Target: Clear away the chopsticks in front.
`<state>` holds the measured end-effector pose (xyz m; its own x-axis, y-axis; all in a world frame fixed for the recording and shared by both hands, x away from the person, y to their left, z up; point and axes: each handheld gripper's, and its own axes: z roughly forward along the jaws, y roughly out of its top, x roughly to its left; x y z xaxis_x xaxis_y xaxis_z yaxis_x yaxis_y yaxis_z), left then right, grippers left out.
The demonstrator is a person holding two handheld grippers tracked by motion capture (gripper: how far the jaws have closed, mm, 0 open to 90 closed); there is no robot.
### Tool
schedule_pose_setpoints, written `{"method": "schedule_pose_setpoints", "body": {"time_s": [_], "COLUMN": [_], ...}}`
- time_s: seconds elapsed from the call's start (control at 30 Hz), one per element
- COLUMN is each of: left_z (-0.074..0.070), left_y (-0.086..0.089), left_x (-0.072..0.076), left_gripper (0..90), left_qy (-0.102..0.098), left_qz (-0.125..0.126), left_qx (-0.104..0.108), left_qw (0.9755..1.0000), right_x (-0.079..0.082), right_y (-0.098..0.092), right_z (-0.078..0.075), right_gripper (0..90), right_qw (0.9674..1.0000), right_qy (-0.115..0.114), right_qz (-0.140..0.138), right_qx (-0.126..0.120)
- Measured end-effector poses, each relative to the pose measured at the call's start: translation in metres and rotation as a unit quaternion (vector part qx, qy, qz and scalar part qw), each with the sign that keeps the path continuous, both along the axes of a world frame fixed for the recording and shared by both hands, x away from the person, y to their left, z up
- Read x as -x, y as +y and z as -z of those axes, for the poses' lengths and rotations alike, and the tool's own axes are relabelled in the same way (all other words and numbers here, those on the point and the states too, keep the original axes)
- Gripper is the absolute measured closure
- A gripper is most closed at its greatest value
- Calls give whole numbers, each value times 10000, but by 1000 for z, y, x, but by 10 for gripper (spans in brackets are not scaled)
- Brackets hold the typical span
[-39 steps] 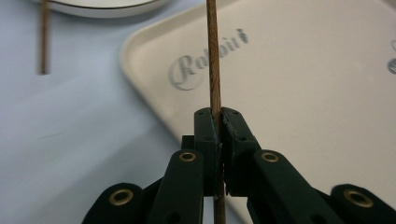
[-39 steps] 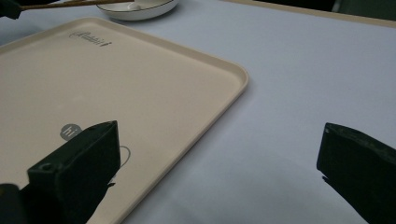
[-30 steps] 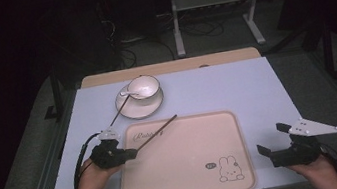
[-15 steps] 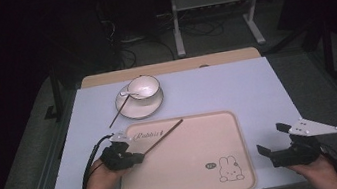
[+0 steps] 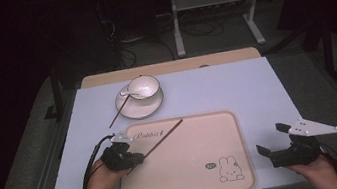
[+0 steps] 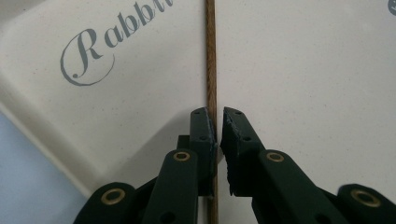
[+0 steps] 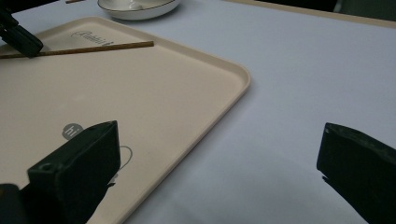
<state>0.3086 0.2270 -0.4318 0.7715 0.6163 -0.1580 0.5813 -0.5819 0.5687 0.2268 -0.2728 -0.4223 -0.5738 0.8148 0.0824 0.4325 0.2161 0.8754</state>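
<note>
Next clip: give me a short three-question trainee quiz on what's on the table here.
1. True or false: the spoon lies on the tray.
2. What lies between the jaws of the left gripper? A spoon; B chopstick; C bowl.
3. Which gripper's jaws stand wide apart?
Key:
1. False: the spoon rests in the bowl, off the tray.
2. B; the jaws have just been opening, with a slit showing beside the chopstick.
3. The right gripper.
</note>
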Motion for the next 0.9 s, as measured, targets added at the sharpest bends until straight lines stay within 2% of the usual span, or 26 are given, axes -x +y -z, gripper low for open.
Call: {"method": "schedule_pose_setpoints", "body": {"time_s": [0.07,0.17,0.23,0.3,0.4,0.53,0.9], "left_z": [-2,-8,-12,-17,-20,-25,-48], "left_y": [0,3,5,6,8,10,17], "left_x": [-2,-7,-12,-17,-26,-43,-104], "left_gripper": [746,593,451,328,160,142,140], "left_qy": [-100,-147,-115,-271,-326,-307,-500], "left_qz": [22,-62,-66,-128,-162,-180,-381], "left_qx": [-146,-31,71,88,7,-69,-473], "left_qw": [9998,9999,9999,9995,9993,9993,9969], "right_x": [0,0,0,1,0,0,0], "right_y": [0,0,0,-1,-1,-1,-3], "right_z": [0,0,0,0,0,0,1], "right_gripper": [0,0,0,0,0,0,0], "right_qw": [10000,10000,10000,10000,10000,10000,10000], "right_qy": [-1,8,7,13,15,9,18], "right_qz": [0,13,22,32,41,43,57], "right_qx": [4,-5,-10,-16,-10,-7,-30]}}
